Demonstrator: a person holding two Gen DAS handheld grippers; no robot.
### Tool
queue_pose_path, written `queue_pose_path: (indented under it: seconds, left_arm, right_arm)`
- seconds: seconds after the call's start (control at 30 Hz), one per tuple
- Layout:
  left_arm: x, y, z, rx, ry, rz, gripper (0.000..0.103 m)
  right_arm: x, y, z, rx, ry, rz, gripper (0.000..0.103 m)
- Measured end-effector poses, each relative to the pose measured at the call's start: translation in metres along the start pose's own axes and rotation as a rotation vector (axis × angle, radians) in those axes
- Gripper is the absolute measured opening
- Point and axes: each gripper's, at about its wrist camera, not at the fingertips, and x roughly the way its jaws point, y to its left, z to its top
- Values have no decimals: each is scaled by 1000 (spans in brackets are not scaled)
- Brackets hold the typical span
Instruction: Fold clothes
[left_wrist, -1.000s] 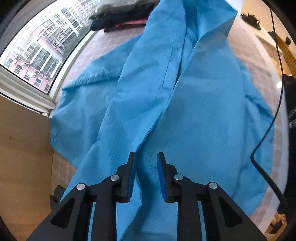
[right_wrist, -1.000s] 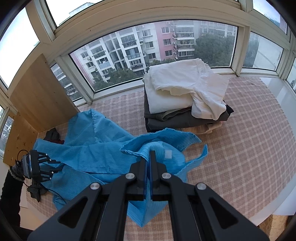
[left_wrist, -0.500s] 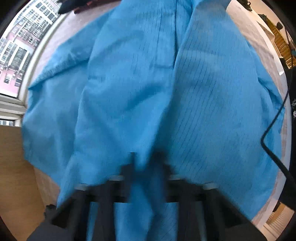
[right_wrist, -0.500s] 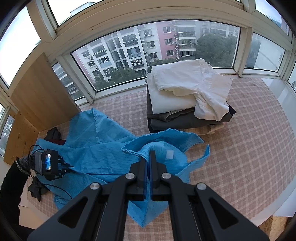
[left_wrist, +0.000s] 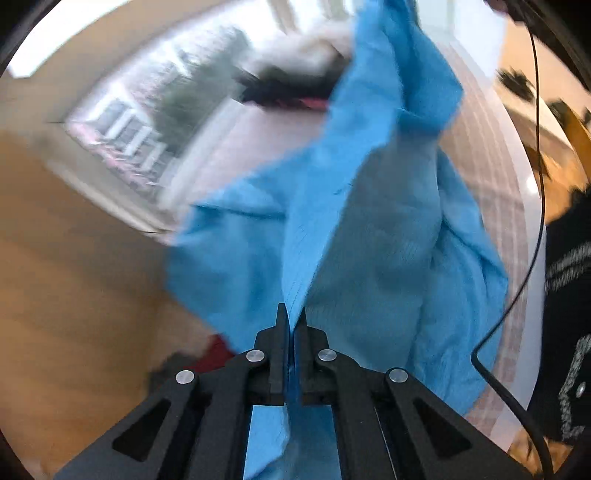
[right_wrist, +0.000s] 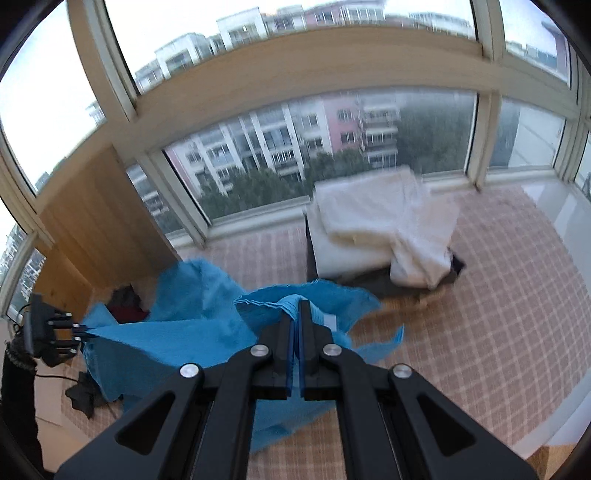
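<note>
A blue garment (left_wrist: 369, 229) hangs stretched between both grippers above the checked mat. My left gripper (left_wrist: 293, 317) is shut on a ridge of its fabric, which runs up and away from the tips. In the right wrist view my right gripper (right_wrist: 298, 308) is shut on another edge of the blue garment (right_wrist: 192, 332), near a white label. The left gripper (right_wrist: 79, 331) also shows at the far left of that view, pulling the cloth taut. The lower part of the garment droops toward the mat.
A stack of folded clothes (right_wrist: 380, 225), white on top of dark ones, sits on the checked mat (right_wrist: 480, 332) by the window. Dark and red items (right_wrist: 125, 302) lie near the wooden panel (right_wrist: 92, 221). A black cable (left_wrist: 517, 295) hangs at the right, beside a person's dark clothing (left_wrist: 569, 314).
The left gripper closed on the blue fabric and lifted it off the mat. The right gripper rose too, still shut on its edge. The garment went from lying spread to hanging between them.
</note>
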Motion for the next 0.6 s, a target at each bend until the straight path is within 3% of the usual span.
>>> queue_pose_path:
  seconds: [0.1,0.2,0.3,0.43,0.47,0.6]
  left_arm:
    - [-54,17,-7,-63,-49,155,1]
    - [-105,39,-17,-193,-90,319,1]
    - [-119,60,-29,-294,-64,423,1]
    - [-130,77,-33,-400,-9,451,1]
    - [-136,82,-31,-413,-1,453,1]
    - [-187,93,-12,-392,-5,586,1]
  right_arm:
    - [-18,13,17,-26,-60,7,1]
    - [-32,28,27,-66,-97,-1,1]
    - [-29,40,30,-102,-77,-21,1]
    - [-37,55,54,-131,-68,-46,1]
    - [-48,63,64,-149,-90,-63,1]
    - [-127,91,117,-196,-247,-115,1]
